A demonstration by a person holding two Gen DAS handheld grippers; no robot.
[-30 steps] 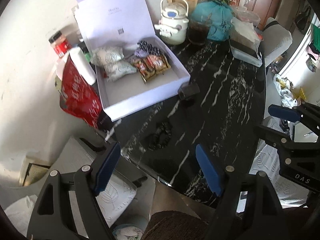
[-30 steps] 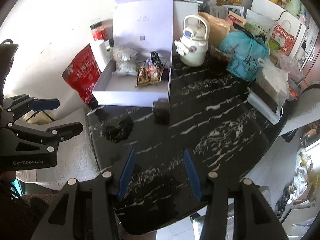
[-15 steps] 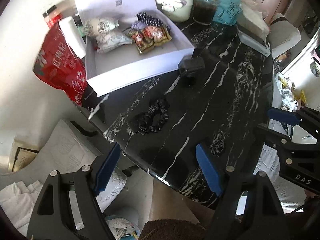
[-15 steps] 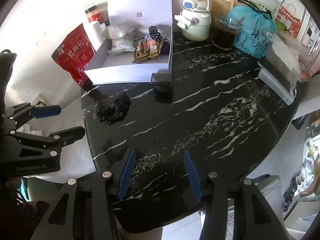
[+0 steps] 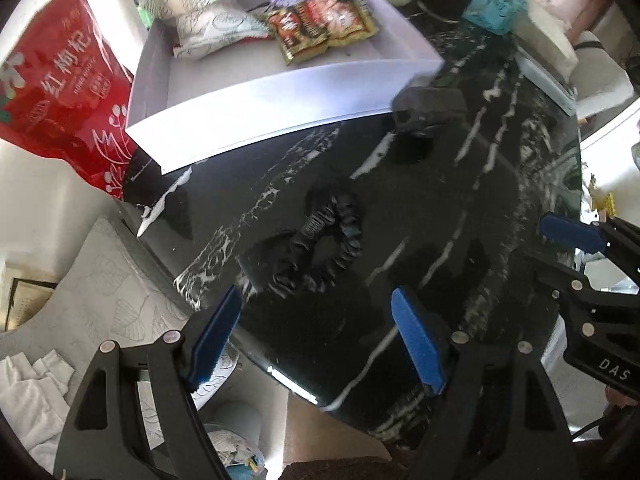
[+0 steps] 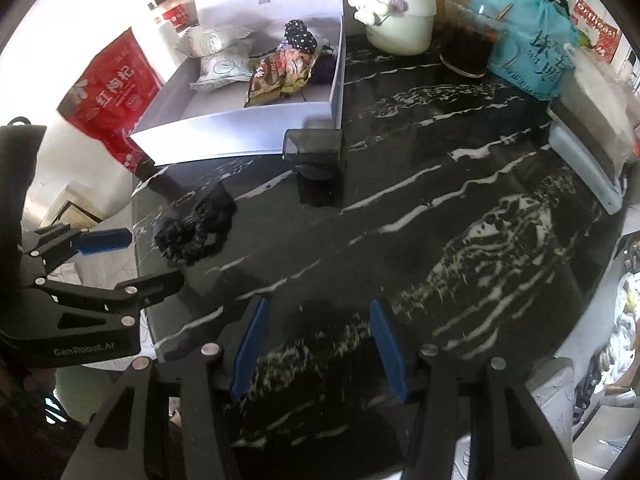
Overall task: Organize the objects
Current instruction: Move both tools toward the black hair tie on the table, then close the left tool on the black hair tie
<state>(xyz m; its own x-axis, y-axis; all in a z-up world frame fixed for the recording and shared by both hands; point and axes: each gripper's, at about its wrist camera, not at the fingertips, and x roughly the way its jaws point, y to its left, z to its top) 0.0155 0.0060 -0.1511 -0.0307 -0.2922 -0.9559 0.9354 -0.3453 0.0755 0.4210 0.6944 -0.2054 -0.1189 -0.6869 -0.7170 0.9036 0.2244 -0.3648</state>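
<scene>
The black marble table [image 6: 460,216] with white veining fills the middle of both views; its curved edge runs along the lower left of the left wrist view, with a grey patterned cushion [image 5: 108,280] beyond it. The open lavender box [image 5: 280,92] sits at the upper left of the table, its raised lid reaching the top of the right wrist view; inside lie two white pouches [image 5: 216,28], a row of snack packets [image 5: 324,24] and a black dotted bundle [image 6: 300,34]. A red foil bag [image 5: 60,92] leans at the box's left side; a teal plastic bag [image 6: 528,40], a white character kettle [image 6: 400,12] and a cup of dark drink [image 6: 466,44] line the upper right of the right wrist view, with a clear lidded container [image 6: 592,148] at the right edge. A small dark grey case [image 6: 314,150] stands just beside the box's near right corner. The black scrunchie [image 5: 320,240] lies flat on the table in the centre of the left wrist view, apart from the box. The left gripper [image 5: 316,336] hangs over it with jaws spread wide and empty, blue pads on either side below the scrunchie, not touching it. The right gripper [image 6: 318,344], at the bottom of its own view, has just been widening its jaws; nothing sits between them, only bare table.
</scene>
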